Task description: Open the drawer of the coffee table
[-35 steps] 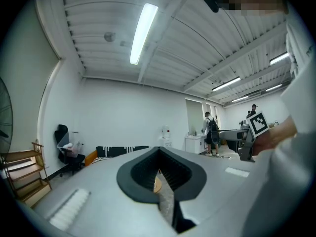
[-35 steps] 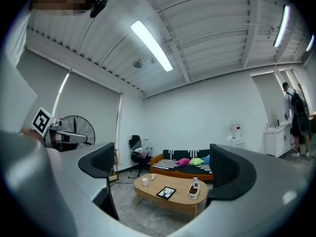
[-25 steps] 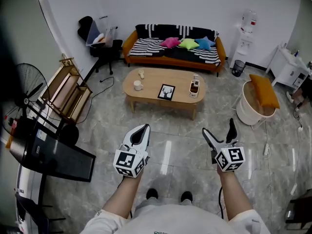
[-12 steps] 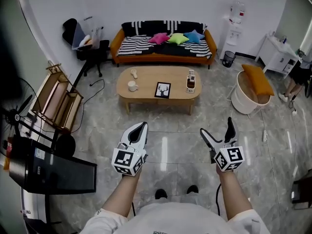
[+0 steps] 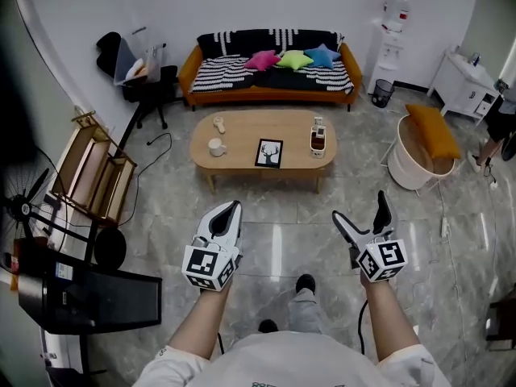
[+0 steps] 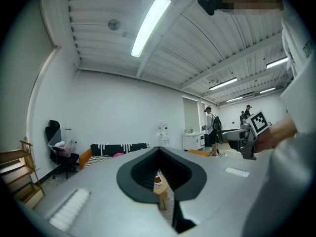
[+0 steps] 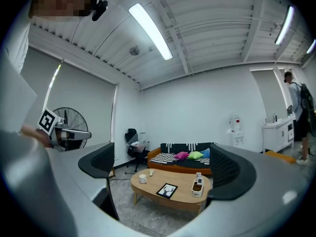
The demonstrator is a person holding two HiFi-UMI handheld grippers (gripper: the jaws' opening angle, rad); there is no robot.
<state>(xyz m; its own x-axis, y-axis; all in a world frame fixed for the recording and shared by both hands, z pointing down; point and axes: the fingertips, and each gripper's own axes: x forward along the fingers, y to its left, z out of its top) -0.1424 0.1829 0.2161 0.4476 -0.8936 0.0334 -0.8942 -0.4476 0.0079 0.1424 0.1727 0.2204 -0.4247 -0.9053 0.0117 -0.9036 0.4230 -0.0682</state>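
Facing the oval light-wood coffee-table worktop from well apart.
Left tool narrow, empty; right tool spread wide, likely readied for grasping.

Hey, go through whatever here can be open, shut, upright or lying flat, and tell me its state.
Left gripper: shut, empty.
Right gripper: open, empty.
Coffee table: no drawer pulled out.
Mug: upright.
Picture frame: lying flat on the table.
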